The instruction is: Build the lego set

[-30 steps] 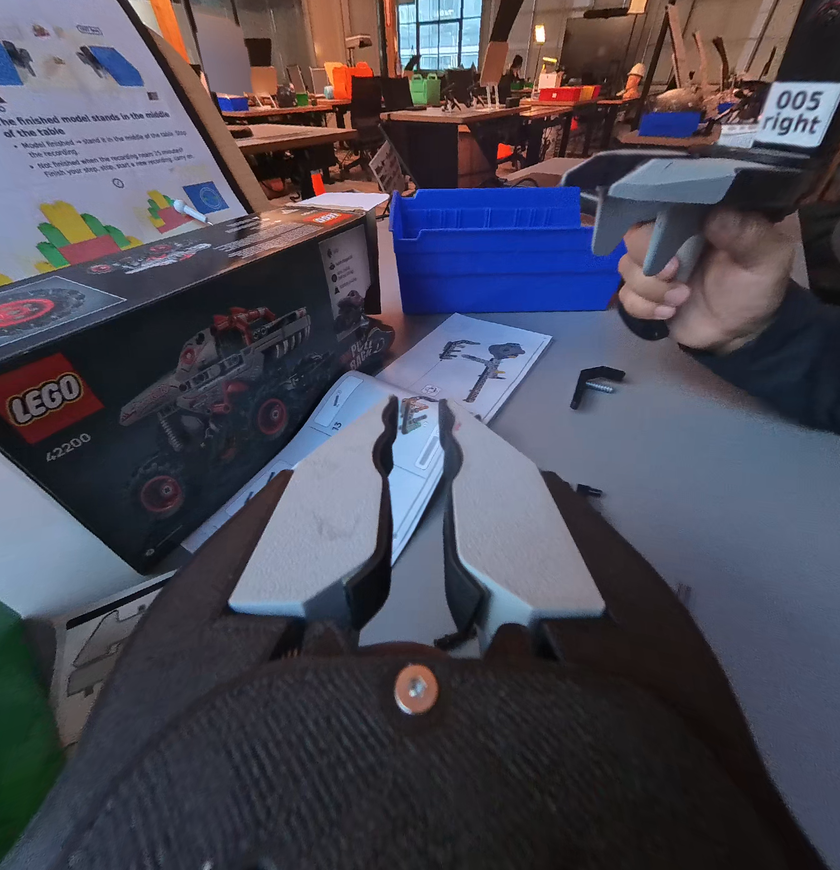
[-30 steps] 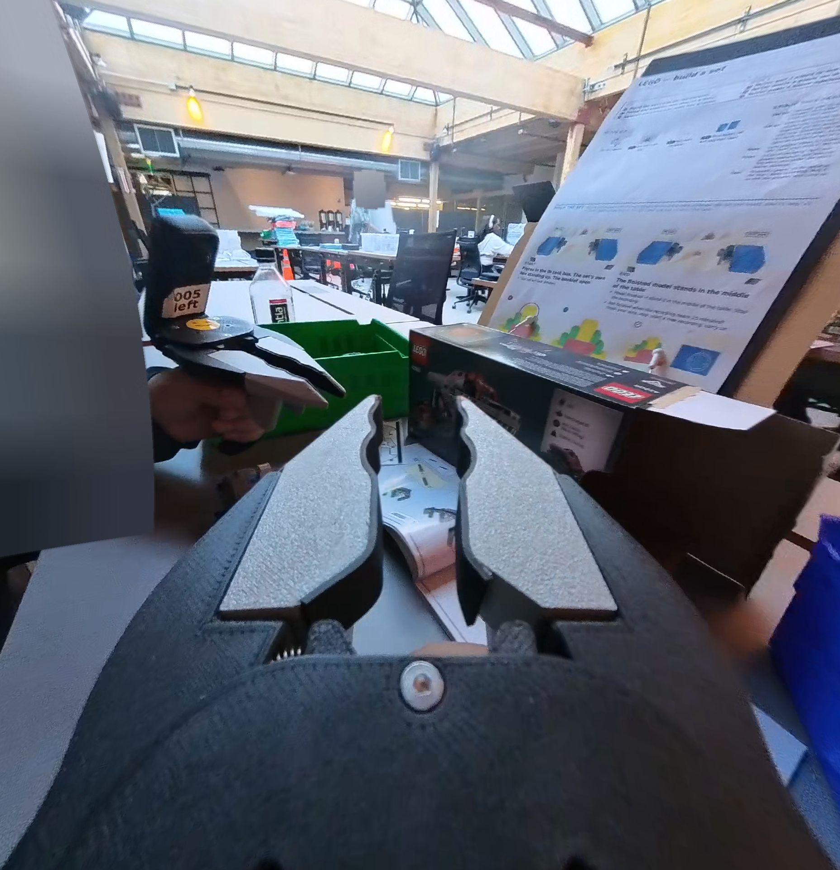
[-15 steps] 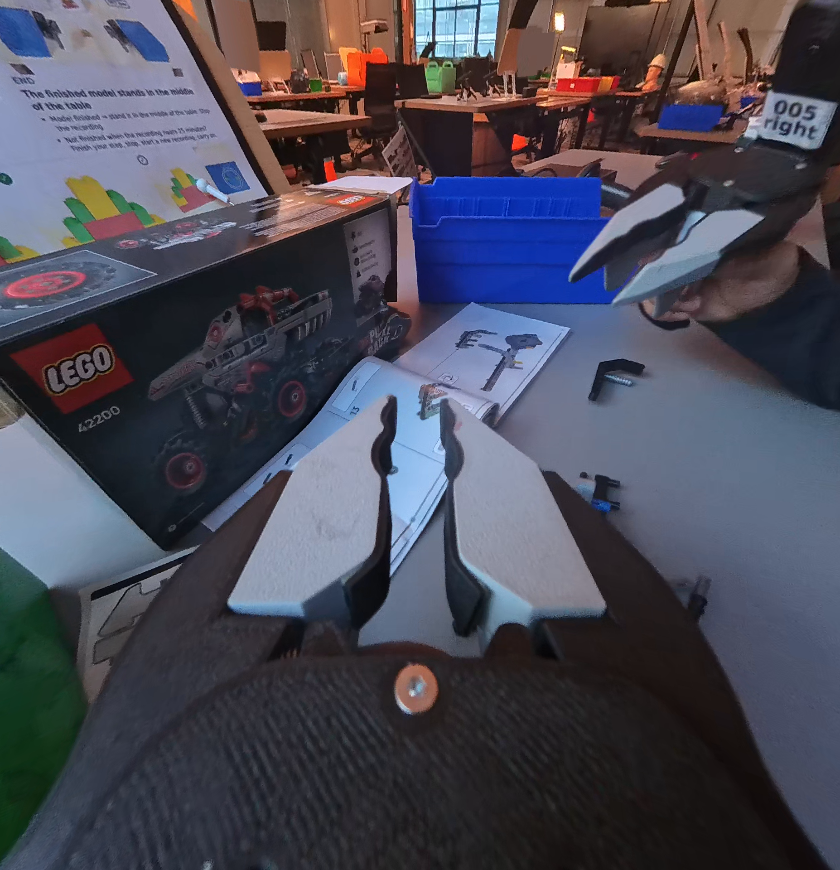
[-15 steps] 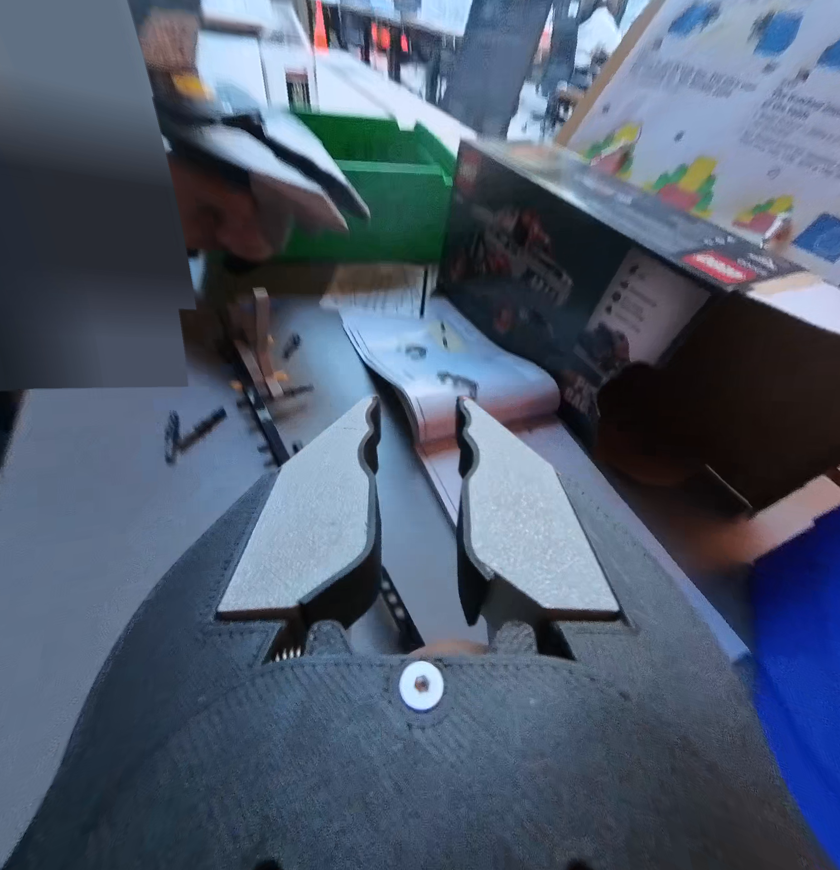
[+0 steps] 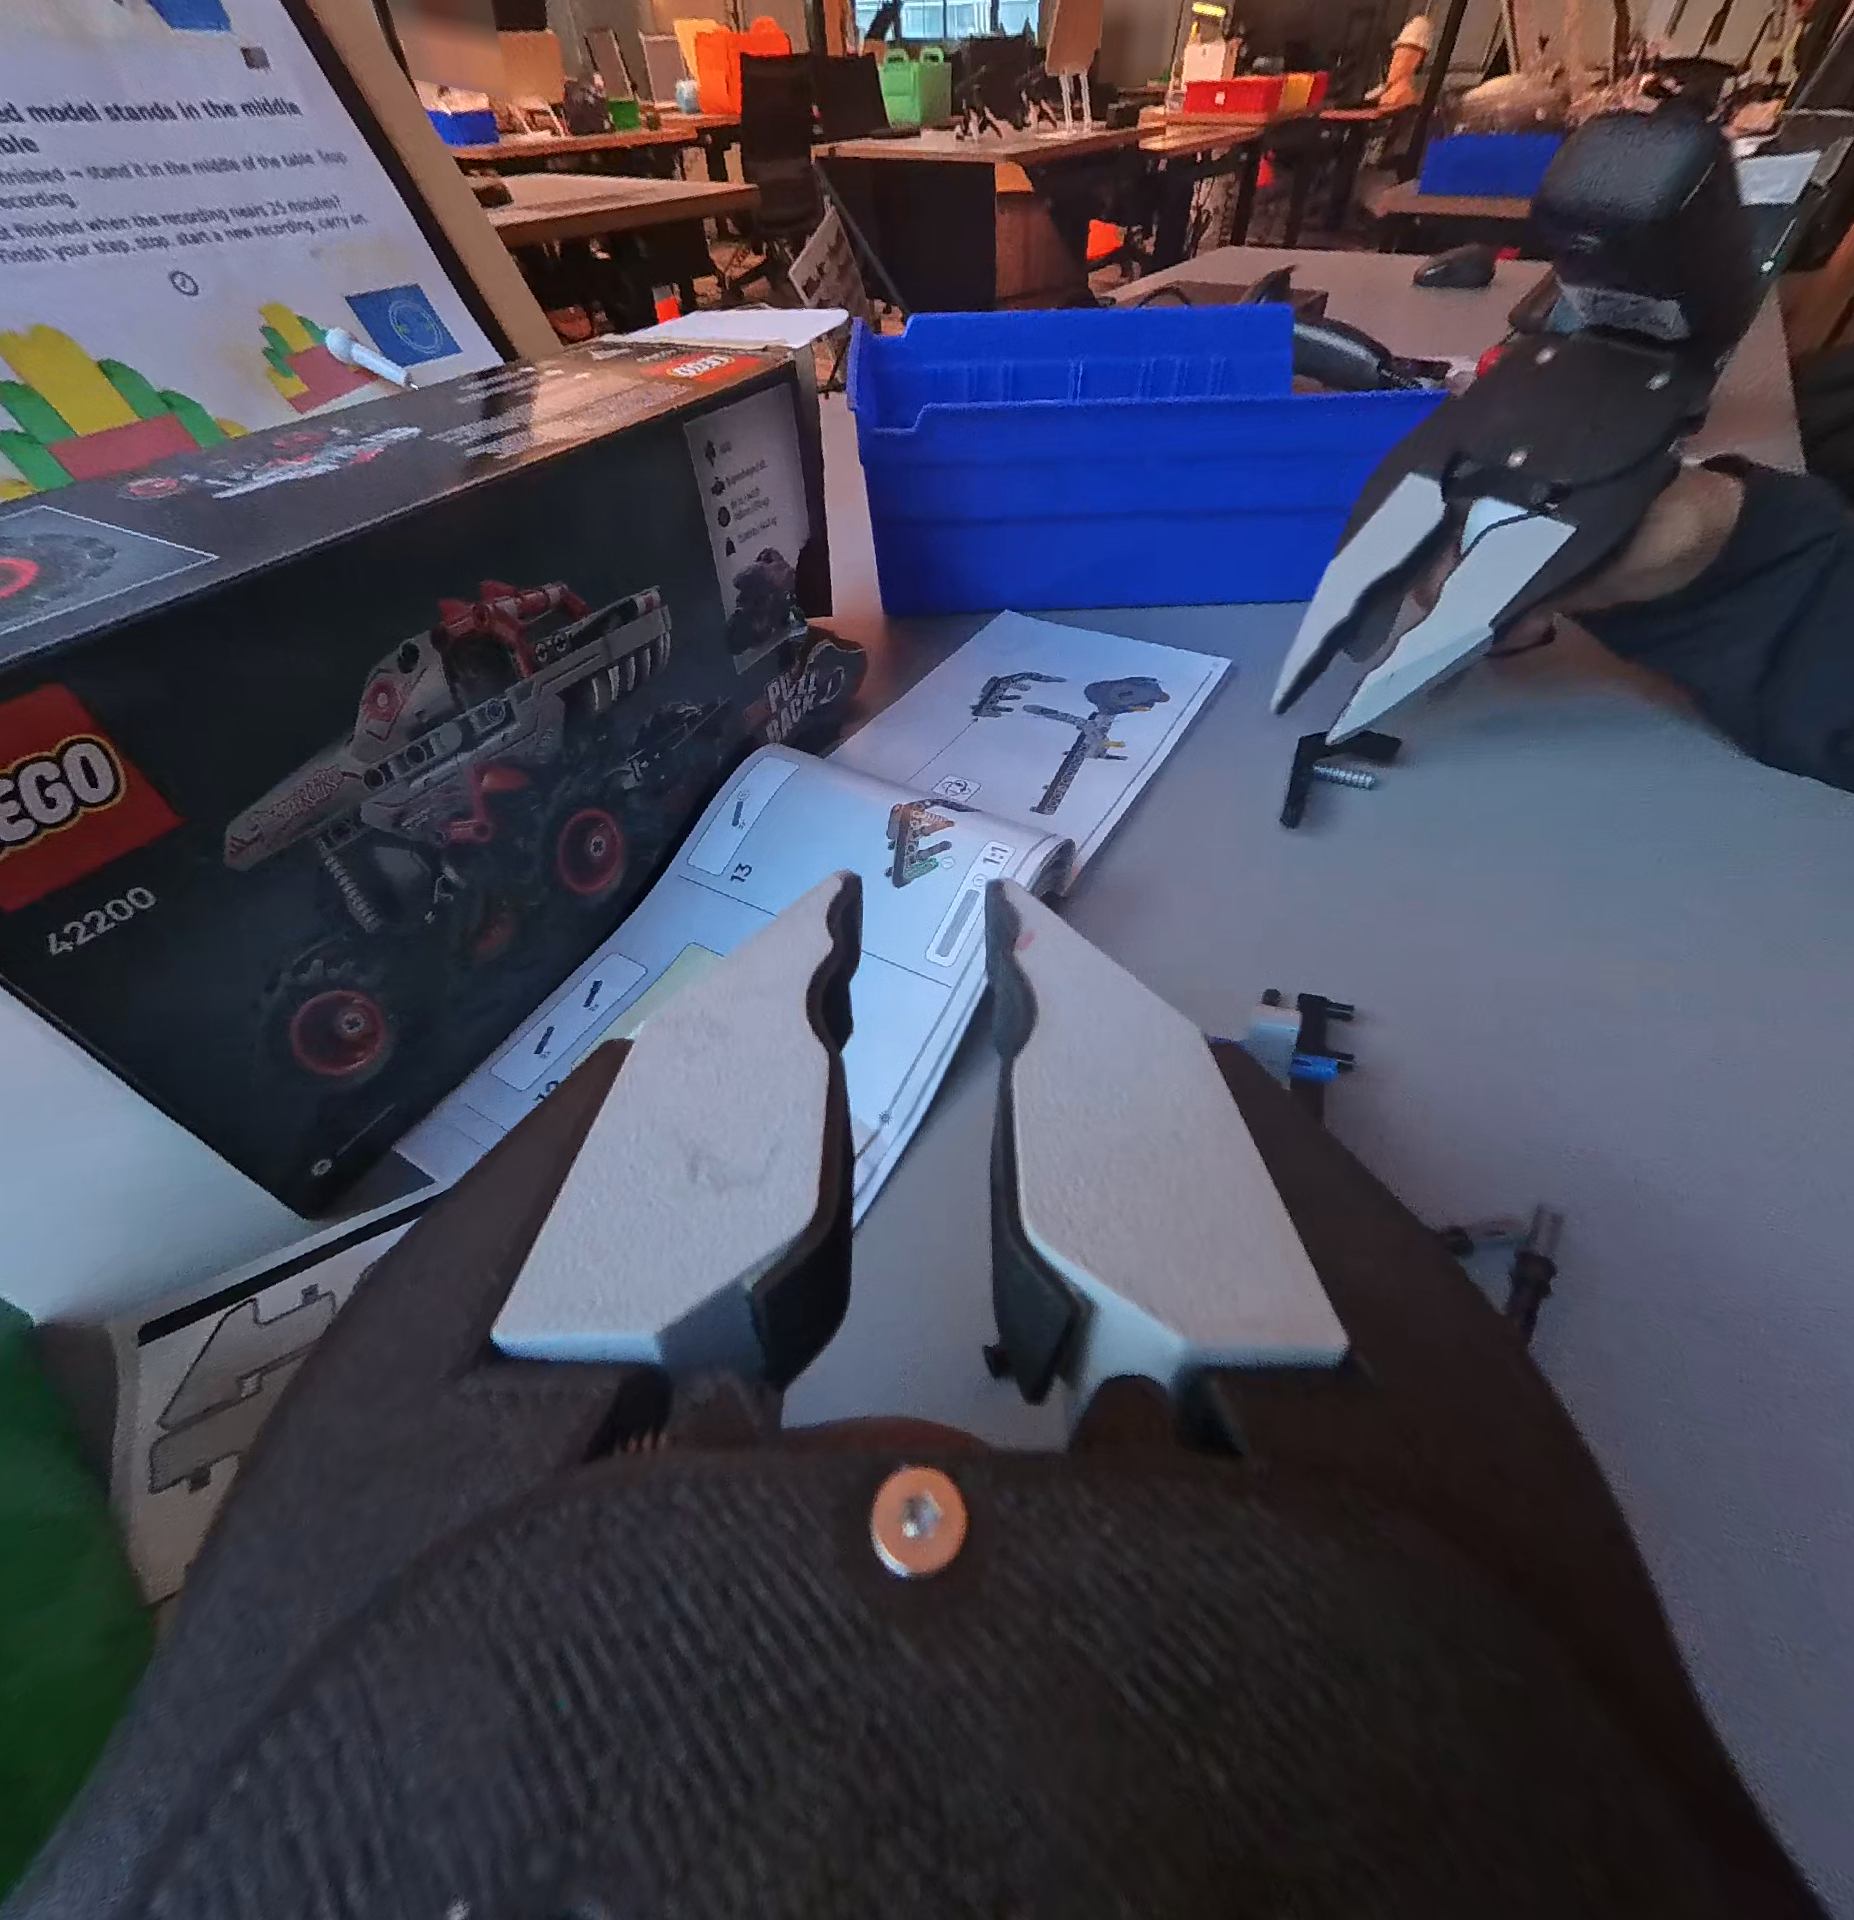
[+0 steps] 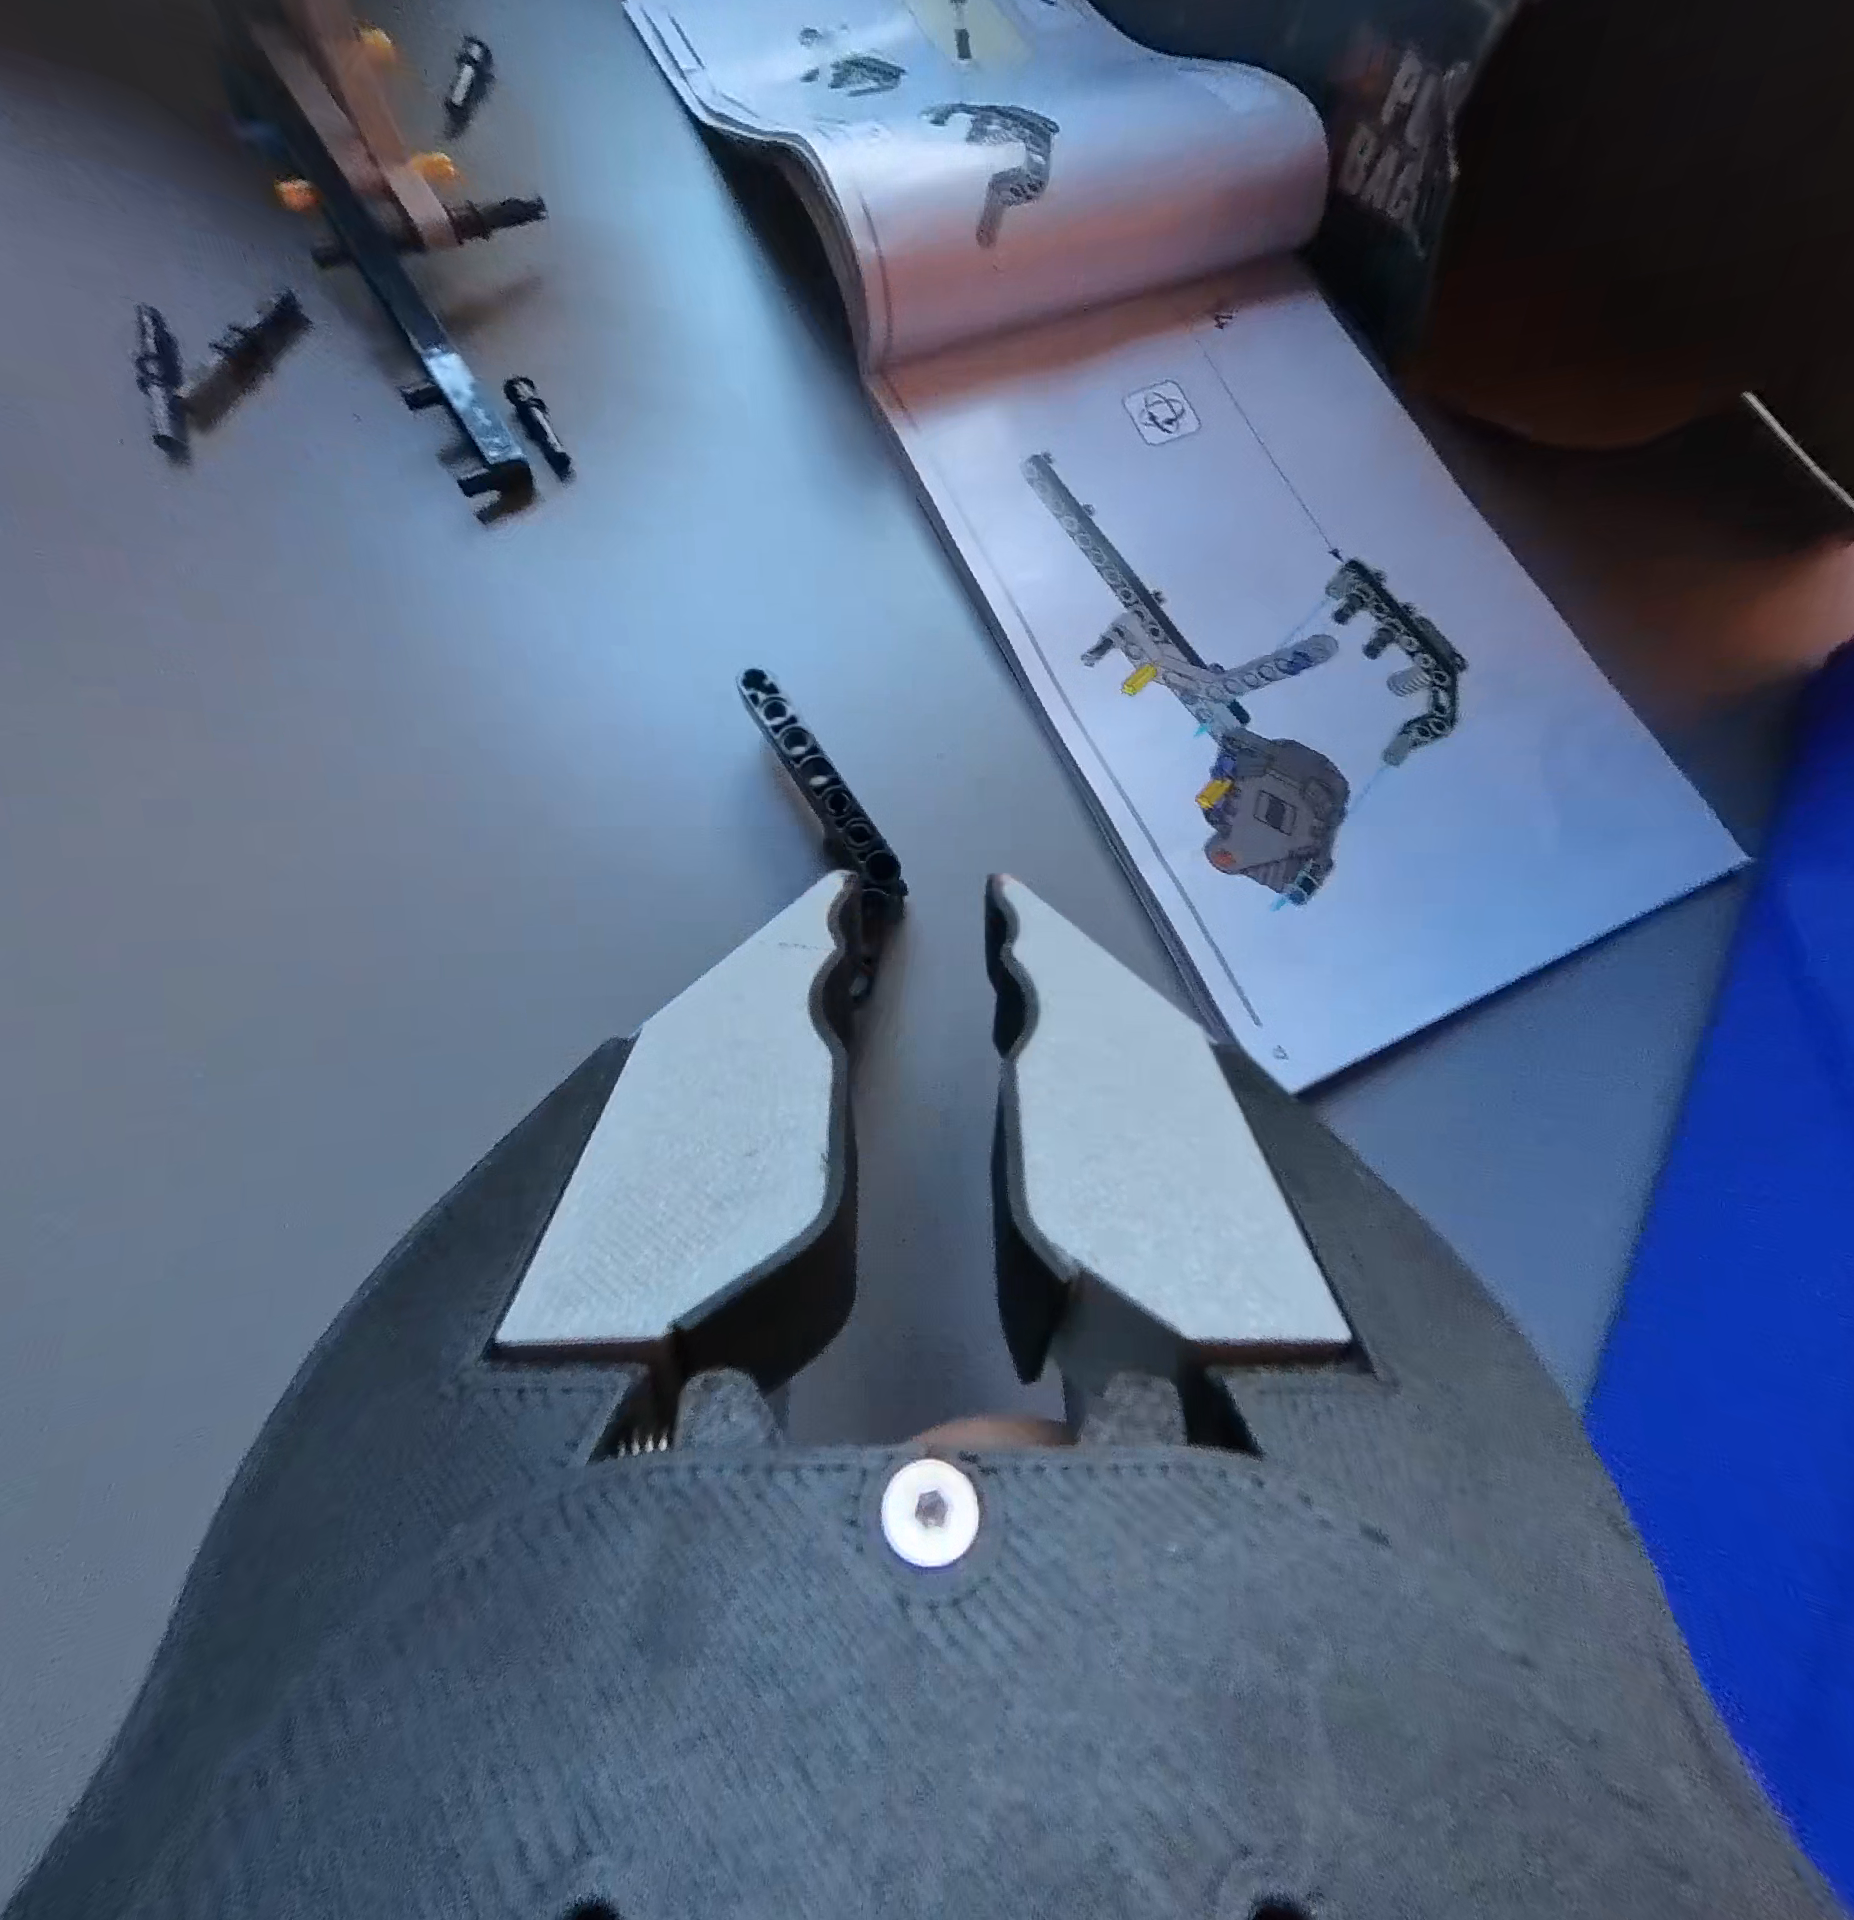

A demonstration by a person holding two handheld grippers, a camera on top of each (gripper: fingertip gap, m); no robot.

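The right tool (image 6: pixel 923 894) is angled down at mid-frame, jaws parted and empty, lined up on the black bent liftarm (image 6: pixel 819 774) lying on the table (image 6: pixel 331 727); the left tool (image 5: pixel 923 904) is held open, idle, over the instruction booklet (image 5: pixel 798 894).

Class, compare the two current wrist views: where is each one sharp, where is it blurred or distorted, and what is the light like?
Left wrist view: the LEGO box and instruction booklet are fairly sharp, the right gripper is slightly smeared, wide-angle bending at the edges, dim warm background. Right wrist view: the black bent beam is crisp, loose pieces top left are blurred, the blue bin is out of focus, bluish sheen on the table.
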